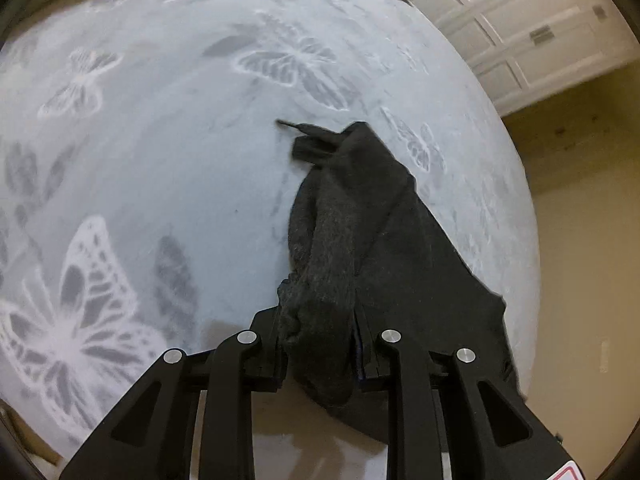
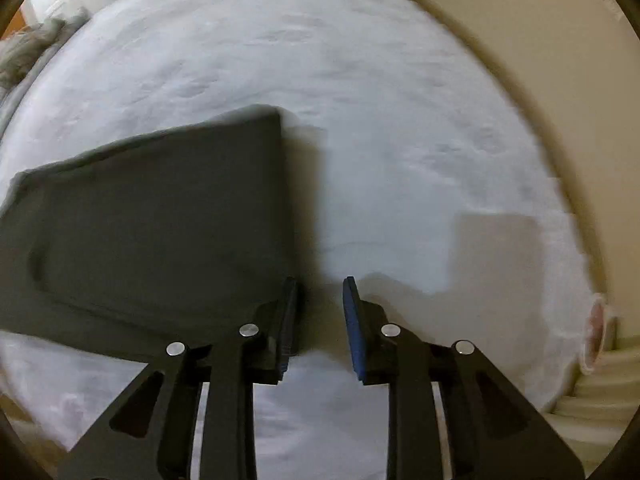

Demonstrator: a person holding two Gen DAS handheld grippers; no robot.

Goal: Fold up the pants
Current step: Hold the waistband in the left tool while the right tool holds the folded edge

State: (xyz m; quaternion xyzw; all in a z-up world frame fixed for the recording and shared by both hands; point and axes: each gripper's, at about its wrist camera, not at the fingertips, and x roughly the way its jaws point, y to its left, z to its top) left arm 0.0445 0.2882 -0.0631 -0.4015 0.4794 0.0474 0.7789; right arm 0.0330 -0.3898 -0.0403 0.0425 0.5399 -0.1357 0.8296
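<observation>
The bed (image 1: 160,184) fills both views; its pale cover (image 2: 400,160) carries a butterfly print (image 1: 76,320) in the left wrist view. White panelled closet doors (image 1: 520,28) stand at 1 o'clock in that view.

The dark pants (image 1: 384,216) lie on the cover. In the left wrist view they run from the frame centre down toward 6 o'clock, bunched and raised at the near end, with a drawstring tip (image 1: 286,123) pointing toward 11 o'clock. In the right wrist view the pants (image 2: 160,216) lie flat at 9 o'clock.

The left gripper (image 1: 320,344) is pinching a bunched fold of the pants between its jaws. The right gripper (image 2: 320,320) has its jaws spread with nothing between them; its left finger (image 2: 288,320) sits at the pants' right edge. Contact there cannot be determined.
</observation>
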